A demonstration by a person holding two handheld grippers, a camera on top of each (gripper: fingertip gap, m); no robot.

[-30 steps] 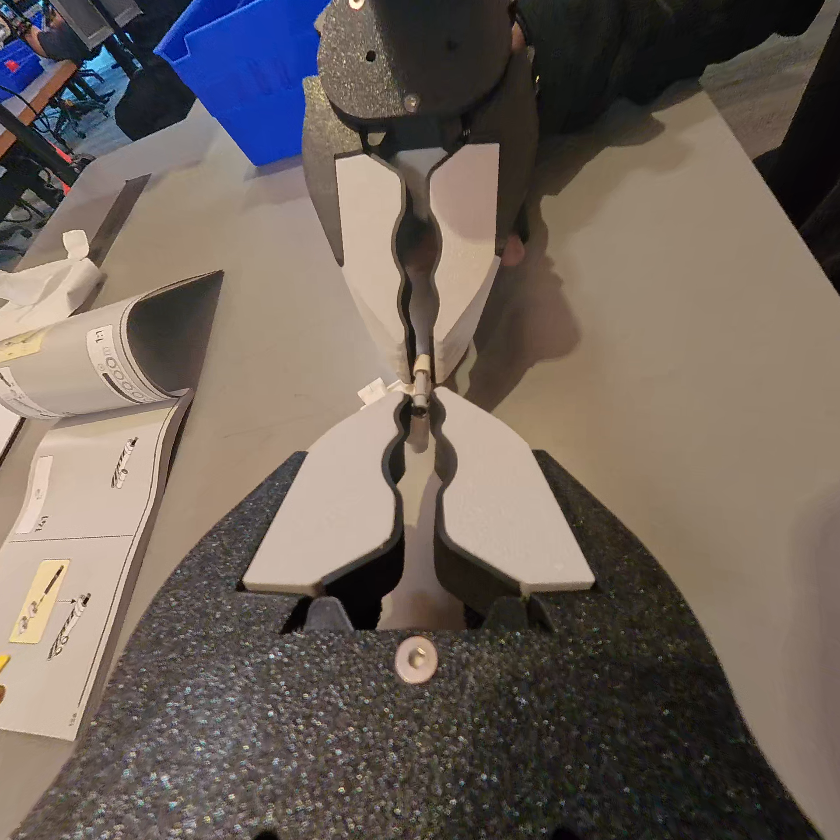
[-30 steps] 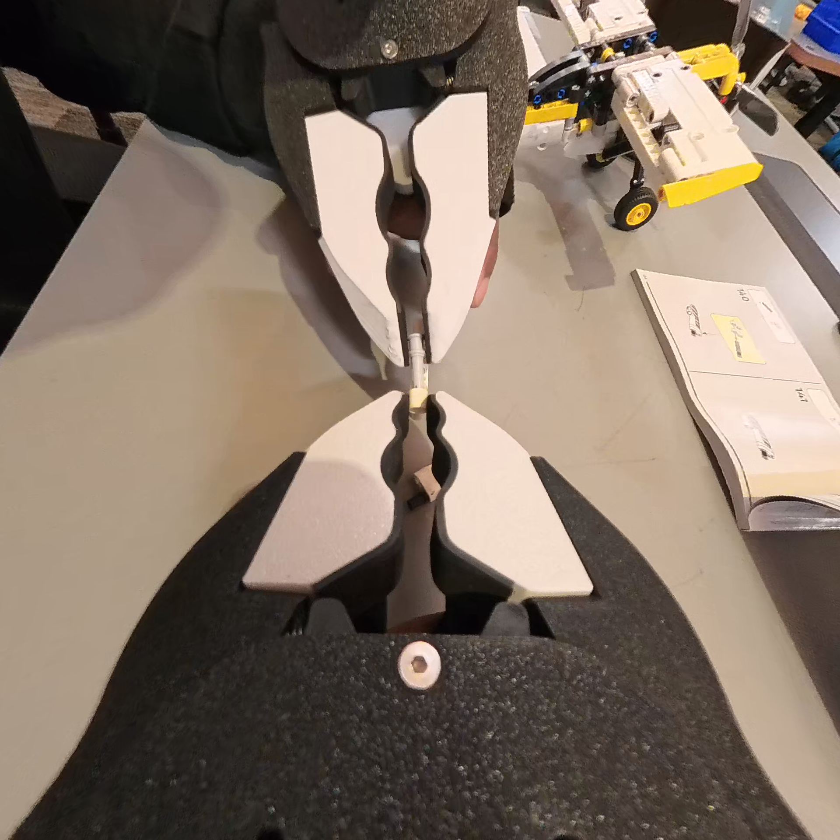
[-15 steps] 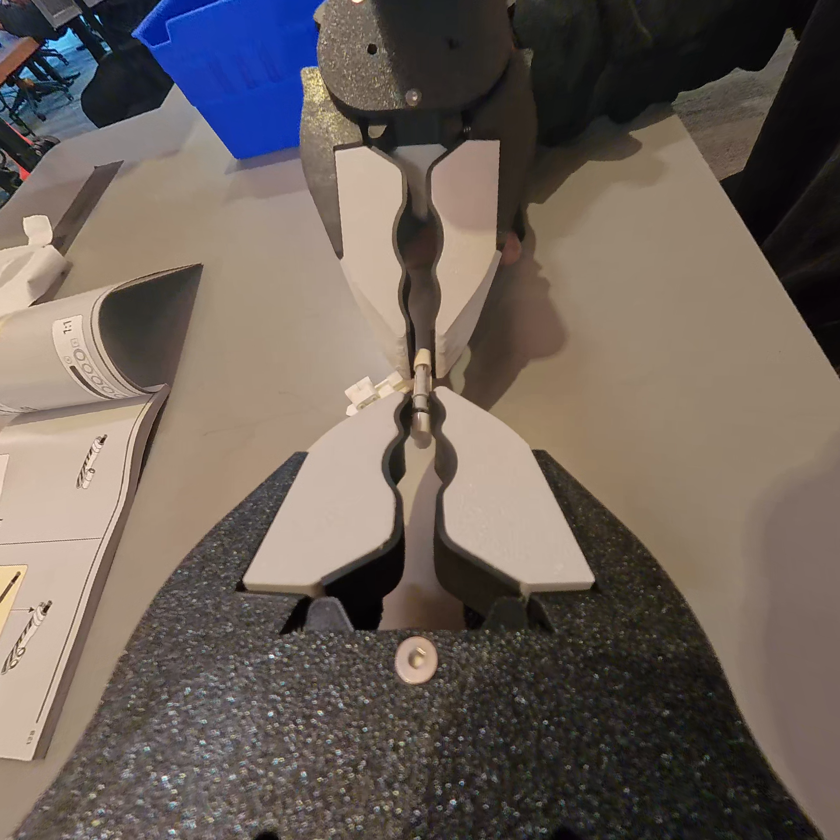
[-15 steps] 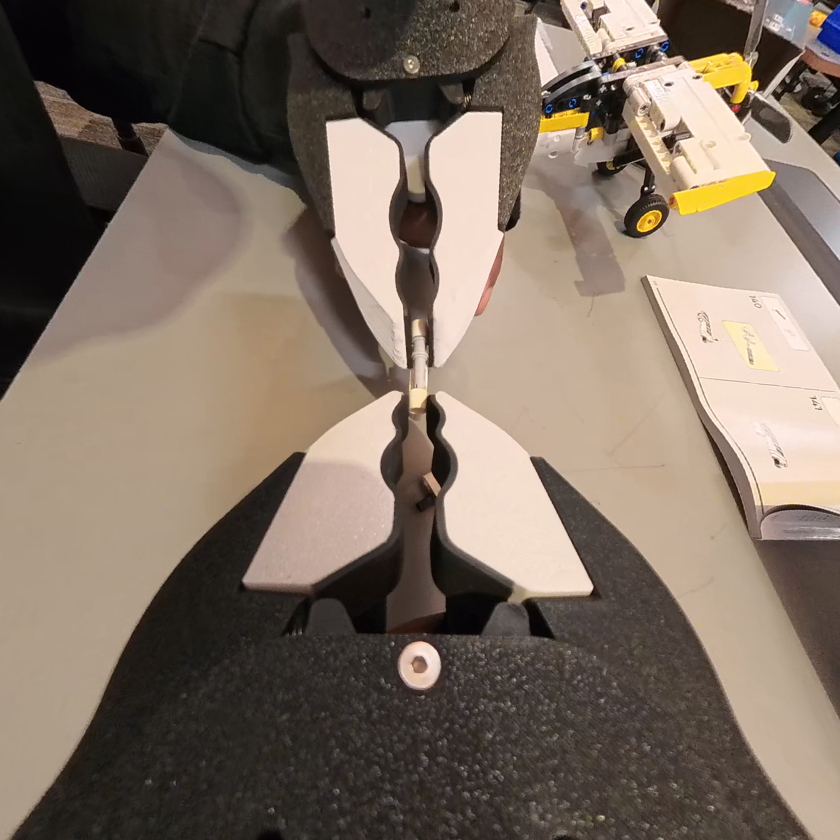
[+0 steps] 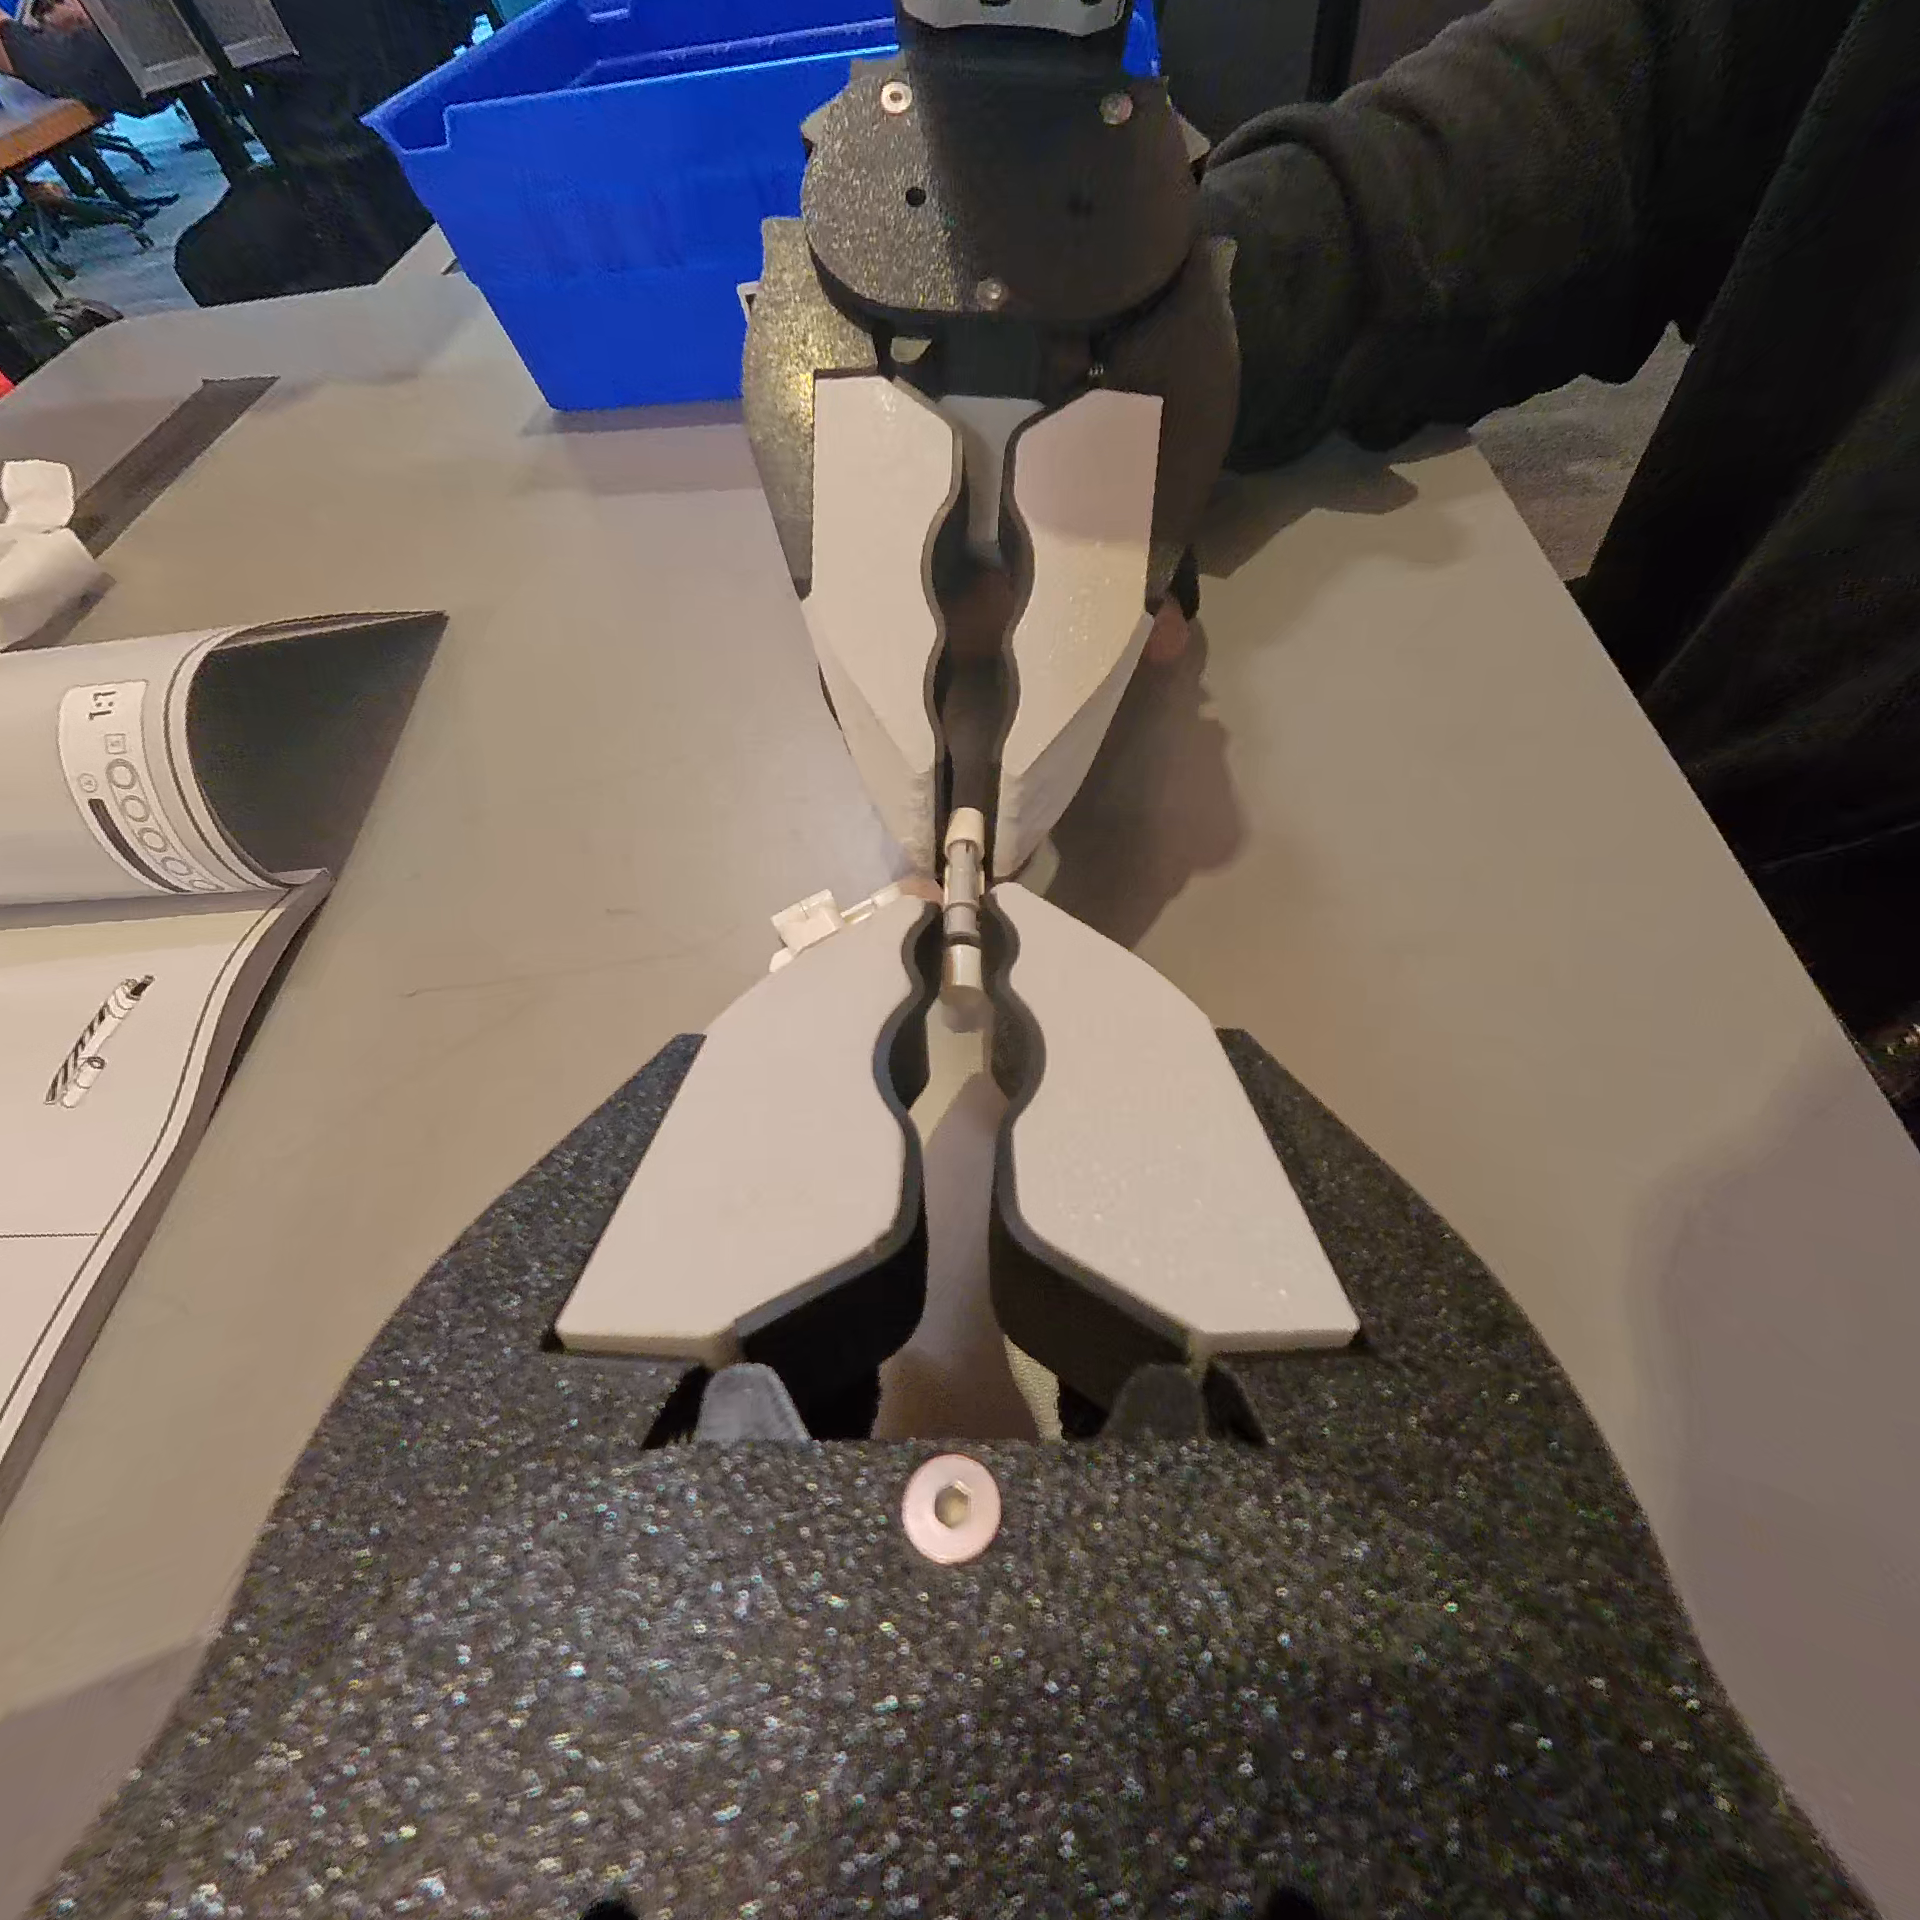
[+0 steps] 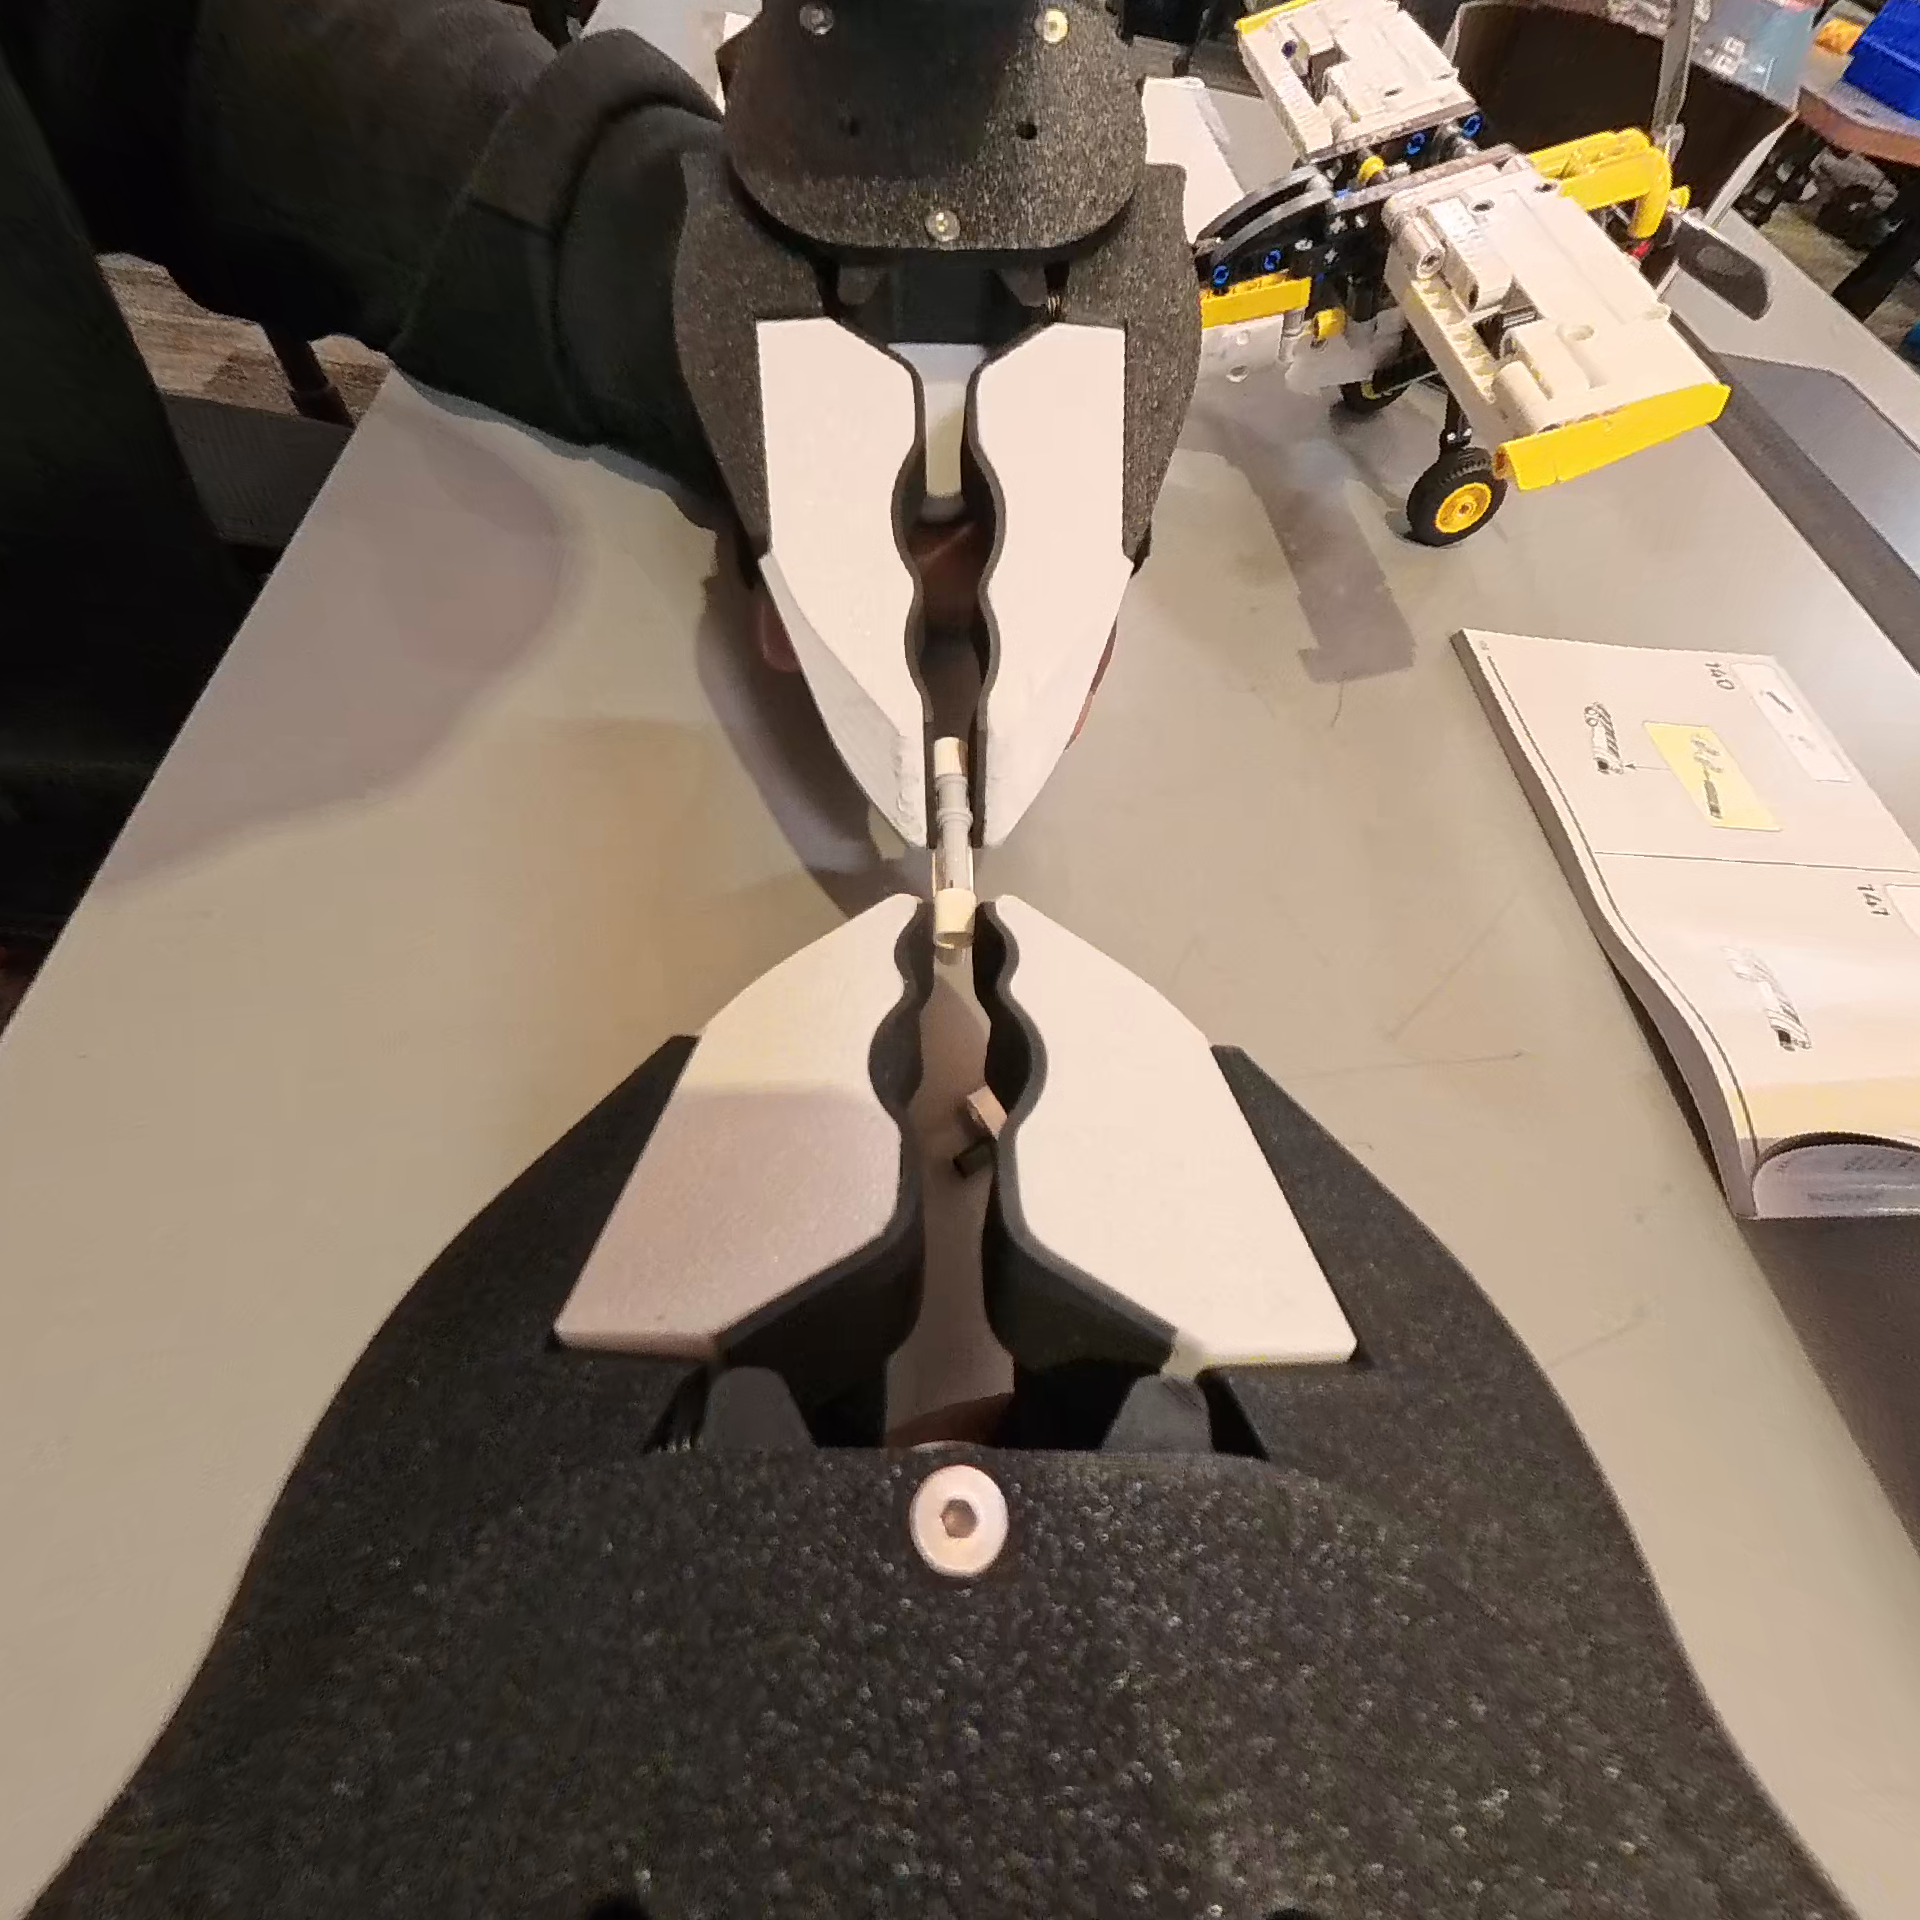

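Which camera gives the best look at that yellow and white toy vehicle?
The right wrist view: the brick-built vehicle stands whole on the table, beyond the instruction booklet. The left wrist view shows none of it.

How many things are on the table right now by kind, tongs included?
Tongs: 2, left and right, each shut on one end of the same small grey-and-cream rod
Rods: 1
Instruction booklets: 1
Brick-built models: 1, white and yellow
Blue bins: 1
Small white brick parts: 1
Small dark parts: 1
Total: 8
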